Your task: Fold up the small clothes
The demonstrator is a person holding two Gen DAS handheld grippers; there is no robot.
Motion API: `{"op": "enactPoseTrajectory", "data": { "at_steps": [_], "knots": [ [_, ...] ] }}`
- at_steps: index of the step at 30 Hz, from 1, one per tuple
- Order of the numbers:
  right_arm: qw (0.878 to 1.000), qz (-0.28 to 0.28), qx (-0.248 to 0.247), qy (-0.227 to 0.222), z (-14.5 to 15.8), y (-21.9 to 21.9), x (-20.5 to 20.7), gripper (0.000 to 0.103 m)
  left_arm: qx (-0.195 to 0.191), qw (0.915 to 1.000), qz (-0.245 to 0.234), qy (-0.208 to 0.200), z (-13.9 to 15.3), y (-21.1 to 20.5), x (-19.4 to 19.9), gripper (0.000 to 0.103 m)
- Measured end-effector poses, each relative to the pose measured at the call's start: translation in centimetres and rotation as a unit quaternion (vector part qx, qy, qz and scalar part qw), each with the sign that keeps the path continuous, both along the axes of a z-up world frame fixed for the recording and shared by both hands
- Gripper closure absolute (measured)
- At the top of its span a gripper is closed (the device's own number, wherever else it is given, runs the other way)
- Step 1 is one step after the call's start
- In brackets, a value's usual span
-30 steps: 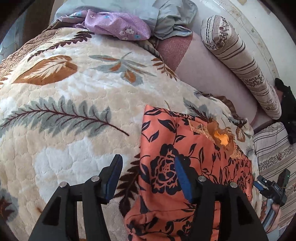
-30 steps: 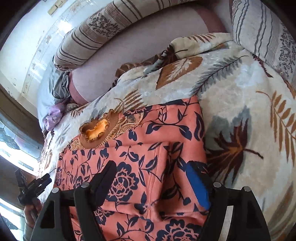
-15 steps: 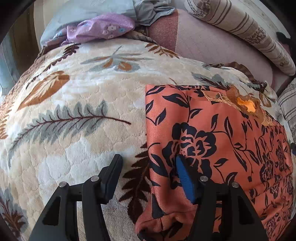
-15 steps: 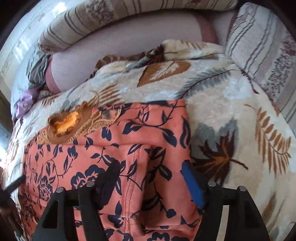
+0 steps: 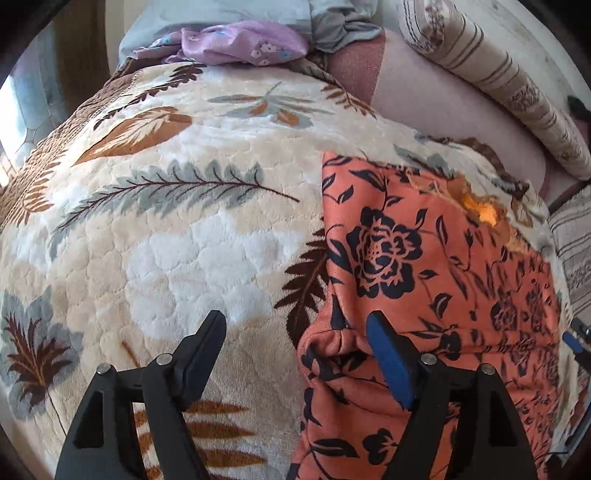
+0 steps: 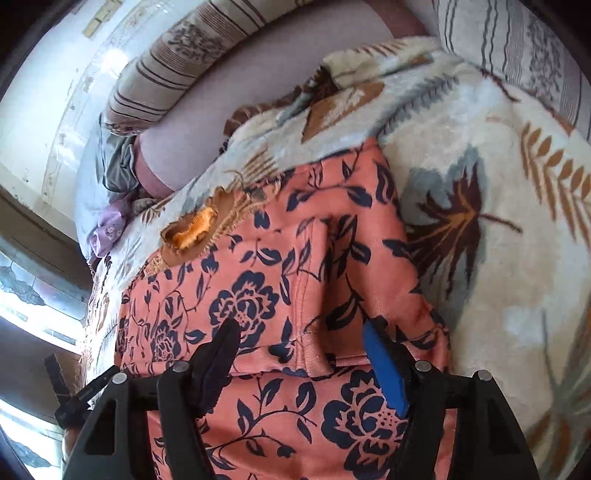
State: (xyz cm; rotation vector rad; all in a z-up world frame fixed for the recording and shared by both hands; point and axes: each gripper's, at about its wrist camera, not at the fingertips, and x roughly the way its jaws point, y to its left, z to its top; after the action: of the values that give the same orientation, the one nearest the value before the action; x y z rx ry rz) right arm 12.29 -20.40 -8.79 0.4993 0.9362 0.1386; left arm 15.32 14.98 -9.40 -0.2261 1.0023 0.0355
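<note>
Cream plush leaf-patterned blanket [image 5: 192, 258] fills the frame under an orange navy-flowered garment [image 5: 424, 266] at right, left gripper [image 5: 295, 332] and right gripper [image 6: 301, 336] both spread wide.

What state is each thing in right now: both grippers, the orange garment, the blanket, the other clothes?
Left gripper: open, straddling the garment's left edge.
Right gripper: open, over the garment's near part, gripping nothing.
Orange floral garment: lying on the blanket, mostly flat, near edge bunched.
Leaf-pattern blanket: spread out under the garment.
Purple cloth: crumpled at the far end.
Grey cloth: crumpled beside it.
</note>
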Motion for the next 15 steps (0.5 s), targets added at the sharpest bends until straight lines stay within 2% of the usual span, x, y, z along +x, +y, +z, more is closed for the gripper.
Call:
{"op": "enactPoseTrajectory", "data": {
  "at_steps": [3, 7, 9, 12, 13, 14, 15],
  "knots": [
    [1.000, -0.016, 0.006, 0.012, -0.2, -1.8, -0.9, 0.027, -0.023, 0.9994, 0.003, -0.025, 1.3, 0.1, -1.4, 0.024],
    [0.994, -0.075, 0.065, 0.041, -2.2, -6.6, -1.2, 0.027, -0.012, 0.9994, -0.014, -0.030, 0.9, -1.0, -3.0, 0.024],
    [0.992, -0.085, 0.084, 0.049, -2.8, -7.5, -1.6, 0.027, -0.020, 0.9996, -0.007, -0.017, 0.2, -0.8, -4.3, 0.024],
    [0.993, -0.059, 0.098, 0.034, -2.4, -7.0, -2.9, 0.027, -0.027, 0.9995, 0.011, 0.012, -1.6, 0.1, -6.4, 0.024],
    [0.993, -0.046, 0.099, 0.041, -2.8, -6.7, -3.3, 0.027, -0.023, 0.9996, 0.007, 0.016, -2.3, 0.2, -7.0, 0.024],
    [0.993, -0.036, 0.088, 0.068, -3.8, -6.4, -3.5, 0.027, -0.004, 0.9999, -0.013, 0.004, -2.3, -0.1, -7.5, 0.024],
    [0.993, -0.021, 0.078, 0.087, -4.6, -6.1, -3.8, 0.026, 0.031, 0.9991, -0.028, 0.009, -2.1, -0.8, -7.7, 0.024]
  ]
}}
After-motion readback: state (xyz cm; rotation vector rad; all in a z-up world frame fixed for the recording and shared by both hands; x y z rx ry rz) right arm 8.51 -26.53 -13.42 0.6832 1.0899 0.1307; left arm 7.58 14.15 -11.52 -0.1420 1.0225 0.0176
